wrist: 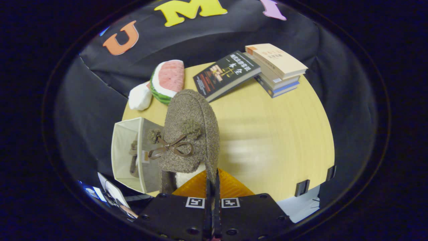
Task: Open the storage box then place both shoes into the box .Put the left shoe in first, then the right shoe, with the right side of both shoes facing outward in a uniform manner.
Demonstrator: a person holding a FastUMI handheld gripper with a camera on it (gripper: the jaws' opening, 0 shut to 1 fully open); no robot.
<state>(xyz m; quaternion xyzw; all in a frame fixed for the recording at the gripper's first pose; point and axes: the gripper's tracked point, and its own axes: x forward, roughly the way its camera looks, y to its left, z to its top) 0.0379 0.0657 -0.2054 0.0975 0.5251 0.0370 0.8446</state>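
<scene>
The round wooden table [267, 134] lies wide and bare ahead of the fingers and off to the right of the held shoe, out to its curved rim, where two dark clips [302, 187] sit on the near edge. The far rim is crowded: a black book [227, 74] leans against a stack of books [277, 72], and beside them a watermelon-slice plush [168, 80] touches a small white plush [139, 97] at the table's left edge.

The storage box [127, 154] sits at the left edge of the table, its flap open, just left of the held shoe. Inside it a brown shoe [134, 159] stands against the inner wall, mostly hidden by the box's front panel. Some printed papers [113, 195] lie below the box, off the table.

The gripper [213, 187] has its fingers closed almost together, with a thin part of the brown fuzzy slipper [190, 134] at its heel opening pinched between them. The slipper is carried clear of the tabletop, toe pointing away toward the books, its bow and two pom-poms facing the camera and its white lining visible at the opening. Its left side overlaps the box's near corner in the view; whether they touch cannot be told.
</scene>
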